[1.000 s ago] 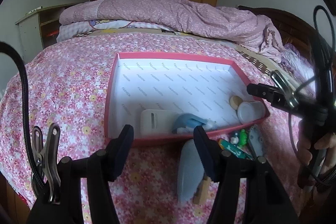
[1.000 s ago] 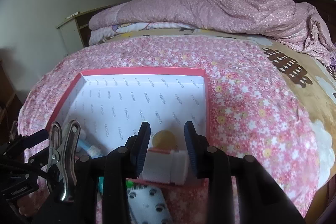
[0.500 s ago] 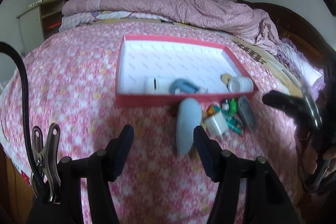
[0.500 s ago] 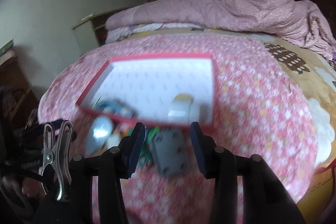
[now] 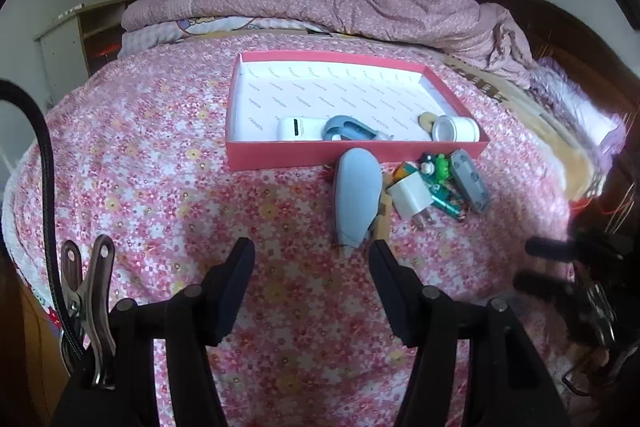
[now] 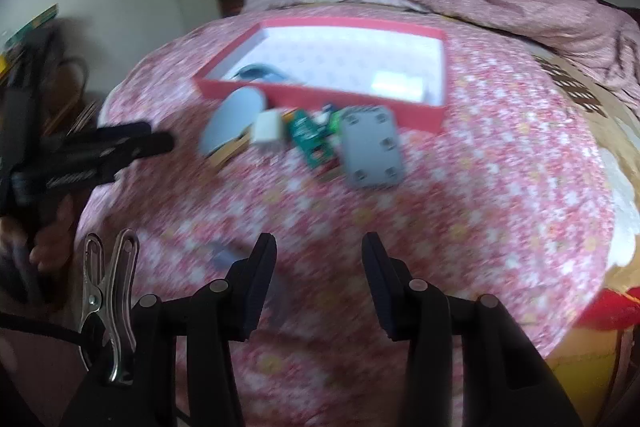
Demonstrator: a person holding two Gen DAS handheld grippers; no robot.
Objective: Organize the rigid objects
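Both your left gripper [image 5: 312, 253] and right gripper [image 6: 319, 247] hang open and empty over the bed; the pile [image 5: 416, 187] crowds the box's [image 5: 280, 157] near wall, so a rushed grab could snag neighbours.

The word "FASHION" repeats in small grey print across the red box's [image 5: 280, 159] white lining.

- Red tray [image 5: 280, 158]: white lining printed with small grey words.
- Bedspread [image 5: 160, 163] under the tray: pink, with white and yellow flowers.
- Scoop-shaped thing [image 5: 356, 197] just before the tray: pale blue.
- Charger plug [image 5: 410, 197] beside it: white.
- Flat block [image 6: 372, 151] before the tray: grey.
- Quilt [image 5: 340, 3] behind the tray: mauve, finely speckled.
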